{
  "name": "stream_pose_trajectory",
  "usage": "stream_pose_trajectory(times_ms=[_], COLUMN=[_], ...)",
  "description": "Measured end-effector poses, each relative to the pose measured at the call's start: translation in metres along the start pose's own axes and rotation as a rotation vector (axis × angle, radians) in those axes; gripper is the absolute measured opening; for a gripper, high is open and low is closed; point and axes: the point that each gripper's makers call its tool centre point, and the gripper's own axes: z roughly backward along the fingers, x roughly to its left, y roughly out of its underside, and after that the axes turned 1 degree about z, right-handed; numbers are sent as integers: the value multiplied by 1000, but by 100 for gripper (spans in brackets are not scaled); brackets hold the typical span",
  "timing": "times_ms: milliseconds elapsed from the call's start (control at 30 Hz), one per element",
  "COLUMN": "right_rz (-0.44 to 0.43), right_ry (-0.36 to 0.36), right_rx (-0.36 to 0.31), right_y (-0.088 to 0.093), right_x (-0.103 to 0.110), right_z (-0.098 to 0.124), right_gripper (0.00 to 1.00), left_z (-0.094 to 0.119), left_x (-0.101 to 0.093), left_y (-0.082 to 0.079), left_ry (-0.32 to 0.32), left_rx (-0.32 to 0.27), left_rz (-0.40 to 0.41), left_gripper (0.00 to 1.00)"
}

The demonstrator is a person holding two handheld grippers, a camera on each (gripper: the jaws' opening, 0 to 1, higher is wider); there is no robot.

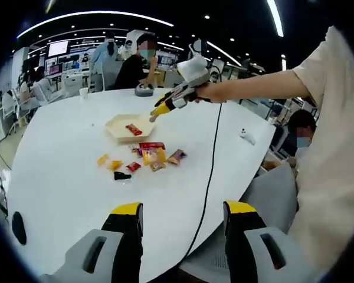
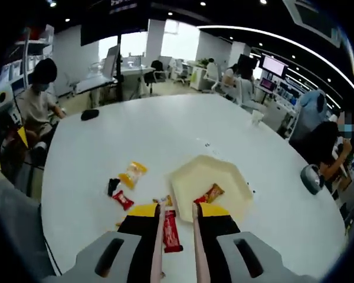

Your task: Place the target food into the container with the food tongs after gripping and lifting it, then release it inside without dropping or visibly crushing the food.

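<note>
**Hovering the tongs over the snack pile beside the tray**

Reaching across the white round table (image 1: pixel 59 177), the right gripper (image 2: pixel 177 221) holds a pair of food tongs (image 2: pixel 176 253) between its jaws; the two pale arms run forward close to parallel with a gap between them, so the tongs look partly squeezed and pinch nothing. Between their tips lies a red snack packet (image 2: pixel 170 230), flat on the table just beside the cream hexagonal tray (image 2: pixel 189 183). One wrapped snack (image 2: pixel 210 193) is already inside the tray. An orange packet (image 2: pixel 132 174), a small red one (image 2: pixel 123 200) and a black one (image 2: pixel 112 186) lie nearby.

In the left gripper view, the left gripper (image 1: pixel 183 221) hangs spread and empty near the table edge, well apart from the pile.

The red packet is probably light, thin and slick-wrapped, with contents that could crack under pressure. Taking it across its narrow width near the middle, with gentle closure, should stop it from sliding or tipping during the lift.
</note>
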Motion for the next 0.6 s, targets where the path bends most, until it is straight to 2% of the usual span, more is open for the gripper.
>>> stream_pose_trajectory(times_ms=[67, 100, 133, 267, 400, 600], right_rz=[13, 40, 49, 49, 36, 9], right_ry=[-1, -15, -26, -49, -55, -11], right_rx=[-12, -16, -23, -58, -53, -25], right_y=[-2, -4, -7, -15, -14, -16], right_x=[4, 15, 21, 40, 57, 65], right_z=[5, 12, 16, 26, 28, 31], right_gripper=[24, 24, 24, 24, 24, 24], left_z=[3, 8, 11, 12, 10, 8], left_x=[-1, -1, -6, -25, -38, -30], left_y=[-3, -14, -19, -25, -24, -24], left_ry=[-23, -89, -108, -111, -77, 20], left_rx=[-16, -74, -99, -120, -104, -100], left_rz=[7, 3, 13, -1, -36, -65], left_gripper=[55, 55, 54, 53, 53, 53])
